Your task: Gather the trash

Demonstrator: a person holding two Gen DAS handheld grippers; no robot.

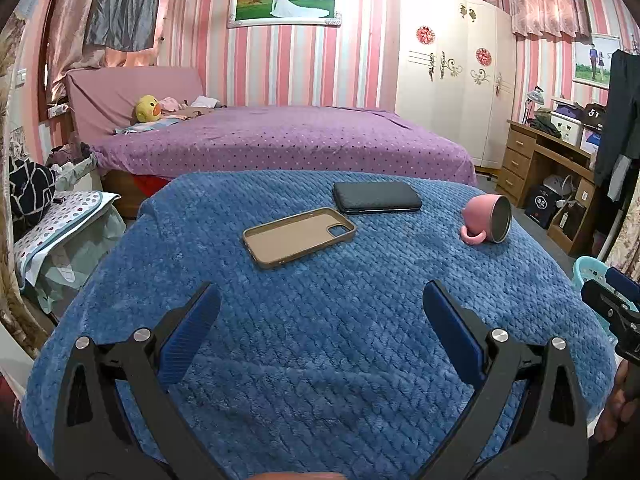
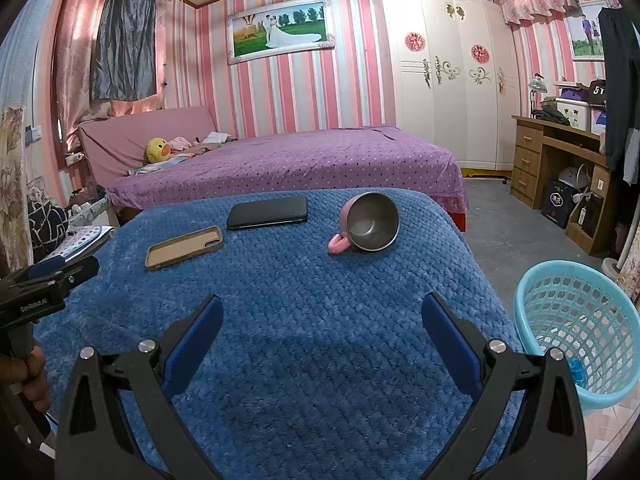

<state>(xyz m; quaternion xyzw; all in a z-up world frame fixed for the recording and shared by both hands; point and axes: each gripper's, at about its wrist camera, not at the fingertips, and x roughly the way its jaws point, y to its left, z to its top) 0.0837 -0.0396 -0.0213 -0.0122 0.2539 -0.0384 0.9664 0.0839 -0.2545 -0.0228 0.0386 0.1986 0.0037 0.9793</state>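
Observation:
A light blue mesh trash basket [image 2: 576,328] stands on the floor right of the blue-blanketed table [image 2: 280,320]; something blue lies at its bottom. Its rim also shows in the left wrist view [image 1: 588,272]. On the blanket [image 1: 320,320] lie a tan phone case [image 1: 298,236], a black phone [image 1: 376,197] and a pink mug [image 1: 486,220] on its side. They also show in the right wrist view: the case [image 2: 184,247], the phone [image 2: 267,212], the mug [image 2: 368,222]. My left gripper [image 1: 320,312] is open and empty above the near blanket. My right gripper [image 2: 322,320] is open and empty too.
A purple bed [image 1: 280,140] stands behind the table. A white wardrobe [image 2: 448,72] and a wooden desk [image 2: 560,160] are at the right. Cluttered bags and cloth [image 1: 60,216] sit left of the table. Grey floor [image 2: 504,240] lies between table and desk.

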